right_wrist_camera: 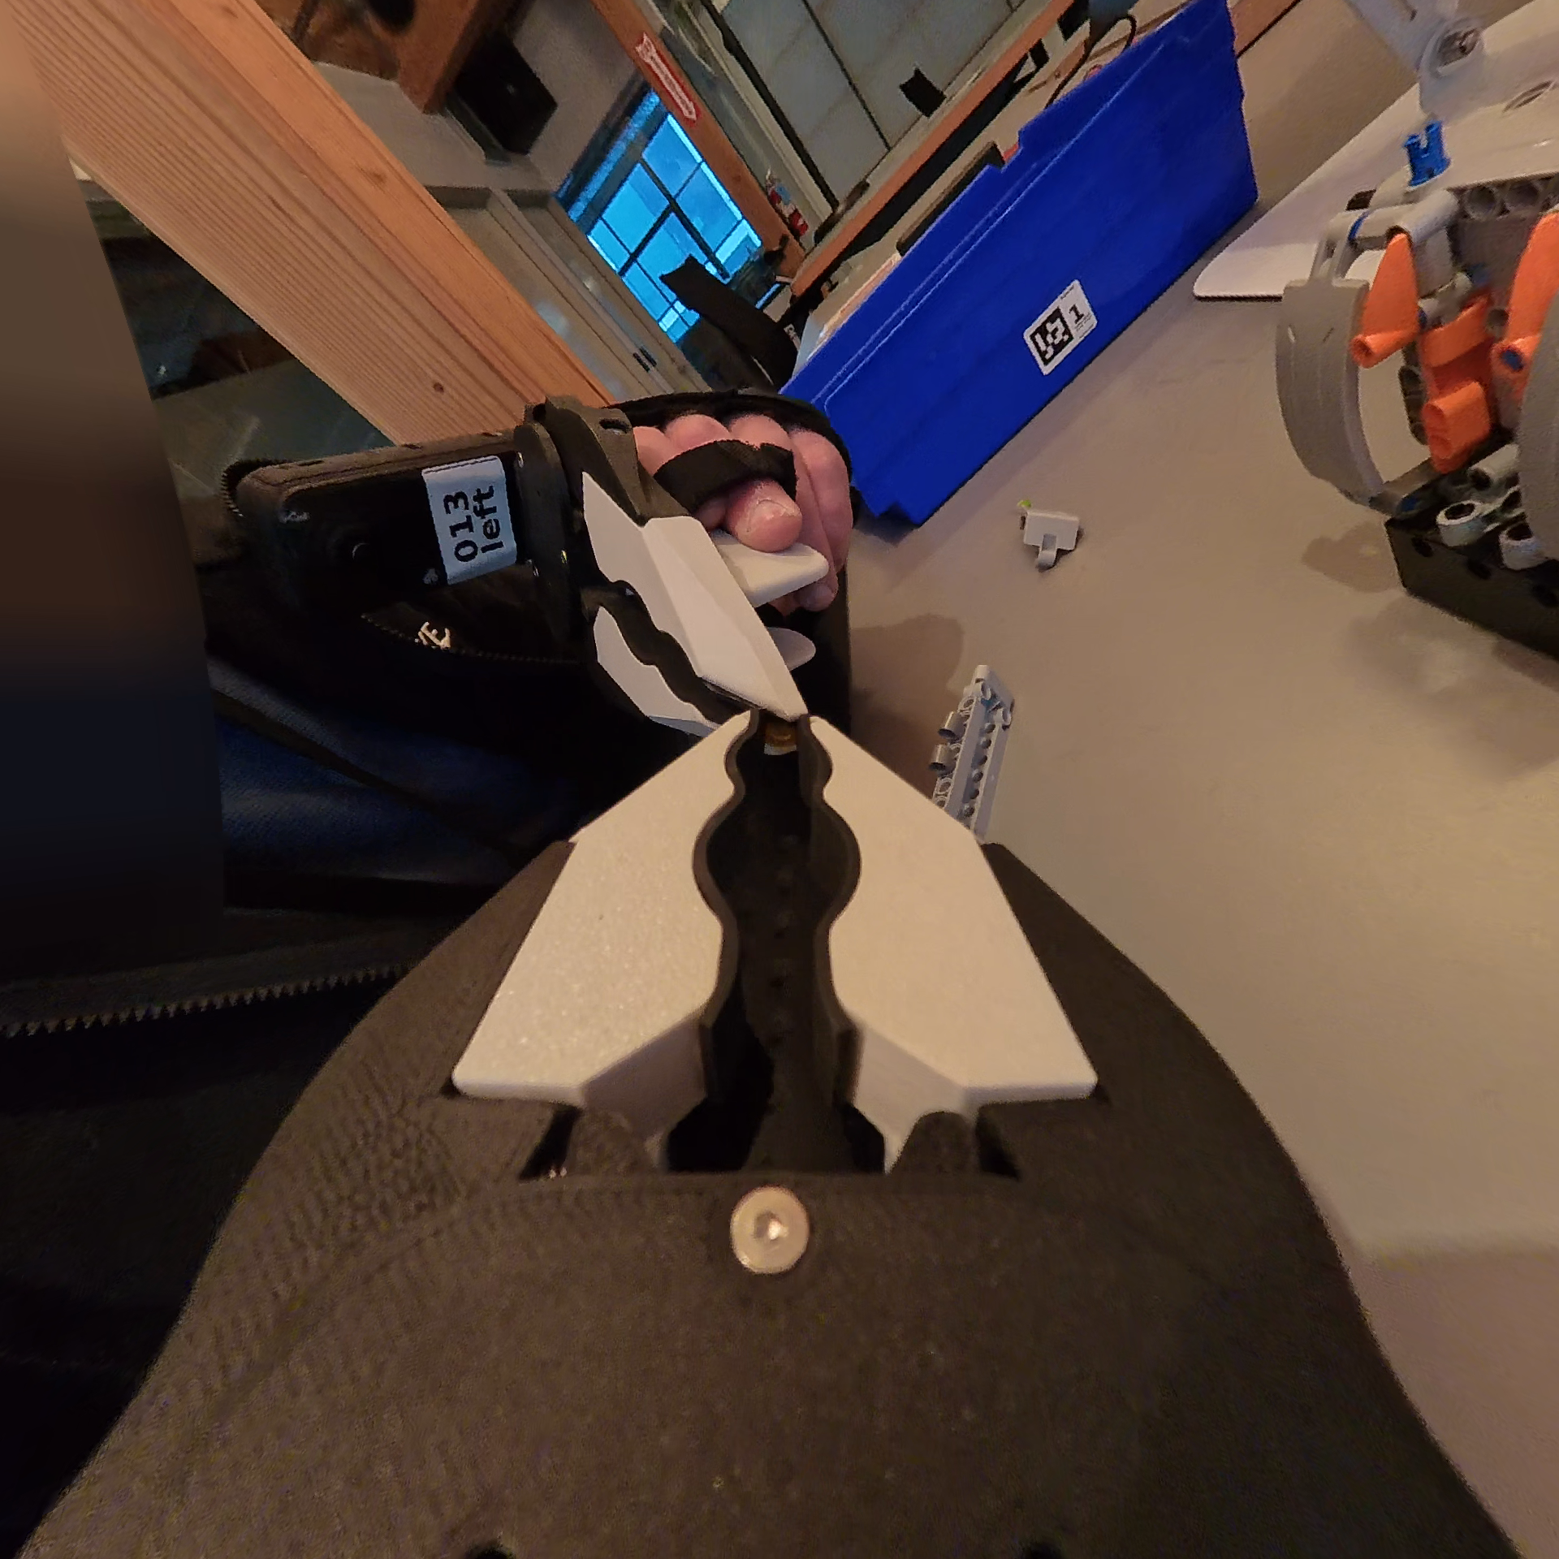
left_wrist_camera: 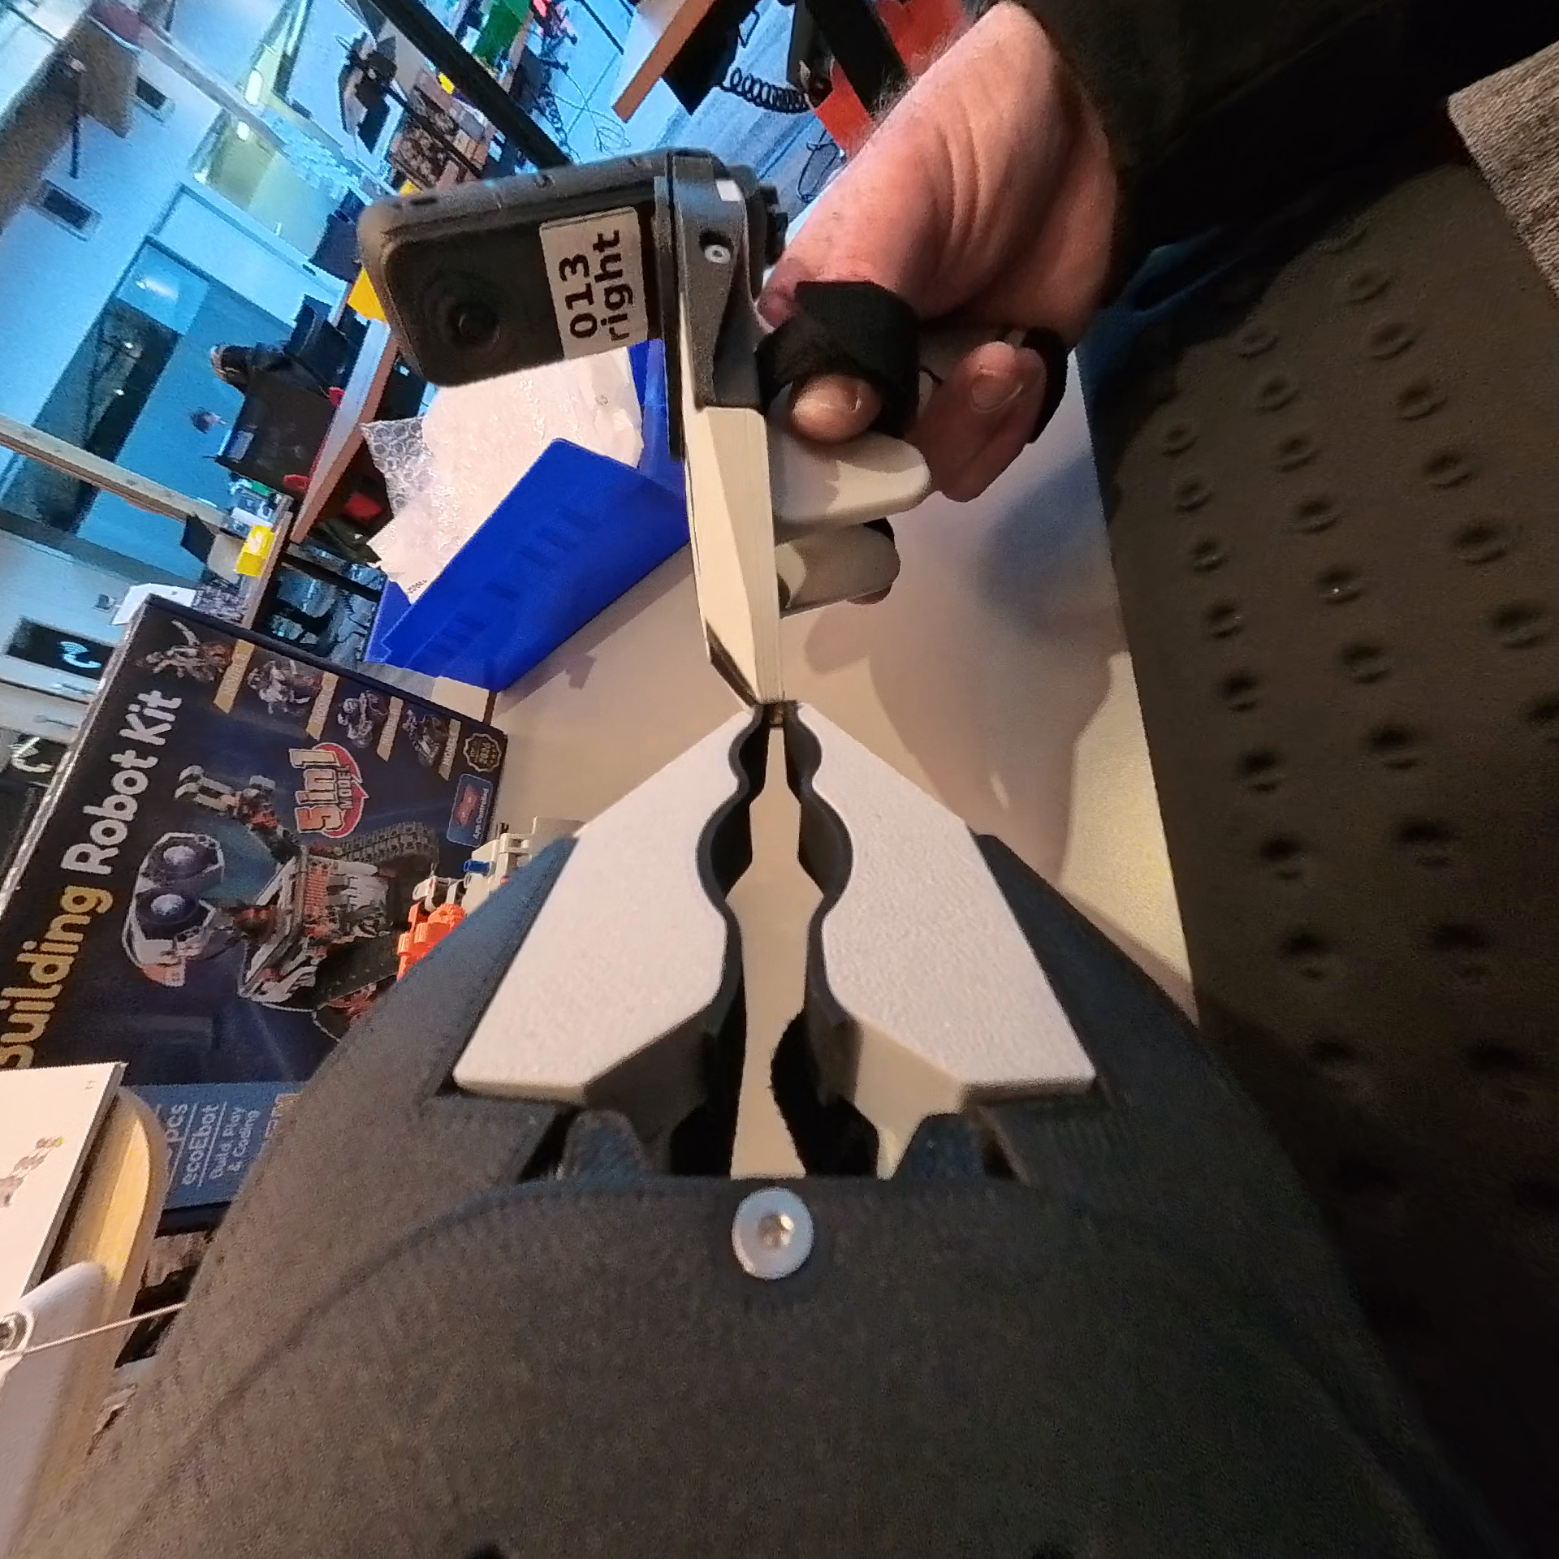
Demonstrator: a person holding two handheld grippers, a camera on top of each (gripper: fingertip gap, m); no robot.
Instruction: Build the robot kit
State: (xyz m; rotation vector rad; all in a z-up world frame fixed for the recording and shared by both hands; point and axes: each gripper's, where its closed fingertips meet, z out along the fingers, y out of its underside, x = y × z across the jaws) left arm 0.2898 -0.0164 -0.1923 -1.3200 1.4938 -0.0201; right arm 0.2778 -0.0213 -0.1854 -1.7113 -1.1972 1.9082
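We see left gripper and right gripper tip to tip above pale grey tabletop, jaws of both clenched on tiny tan-gold pin pinched between them; pin mostly hidden, shape unclear. Fingers matte white plastic, wavy black inner pads, grainy dark housing. We note bare hand under black strap. Nearby: glossy blue bin, grey-orange brick model, holed grey beam, small grey piece, dark printed box.
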